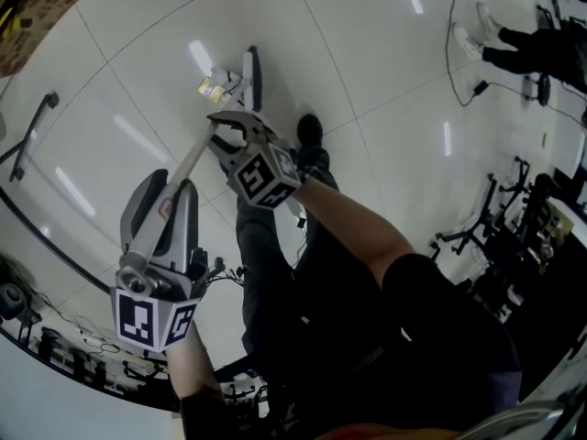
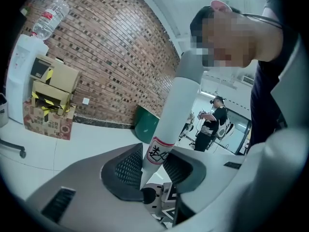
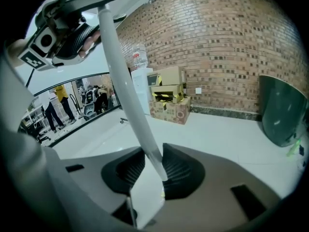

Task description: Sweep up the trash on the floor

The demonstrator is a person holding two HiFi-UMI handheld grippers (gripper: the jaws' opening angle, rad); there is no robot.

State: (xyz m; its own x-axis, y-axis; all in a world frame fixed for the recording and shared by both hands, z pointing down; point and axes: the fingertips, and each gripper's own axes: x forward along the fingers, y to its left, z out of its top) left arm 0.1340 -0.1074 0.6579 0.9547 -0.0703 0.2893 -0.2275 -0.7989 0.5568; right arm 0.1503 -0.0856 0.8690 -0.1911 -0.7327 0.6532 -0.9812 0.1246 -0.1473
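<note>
Broom [image 1: 194,154] held two-handed, long axis diagonal in the head view. It runs from lower left up to the dark head [image 1: 251,70] on the floor [image 1: 367,26] at upper centre.

Crumpled shiny trash [image 1: 215,87] lies just left of the head, touching or nearly so.

Left gripper [image 1: 174,183] is high on the handle and right gripper [image 1: 215,134] further down, nearer the head. A dark shoe [image 1: 309,131] sits just right of the right gripper.

Left gripper view: pads of the left gripper [image 2: 153,163] clamped on the white handle [image 2: 178,100] at a red-ringed label. The handle rises to upper right and ends grey.

Right gripper view: right gripper [image 3: 153,170] pinches the handle [image 3: 123,81], which leans to upper left, where the left gripper [image 3: 67,28] grips it.

Only the head view shows the head and trash. Only the gripper views show the brick wall [image 3: 231,42], with taped cardboard boxes [image 3: 169,98] stacked shut and a green bin [image 3: 282,112] against it. Can't see inside the bin.
</note>
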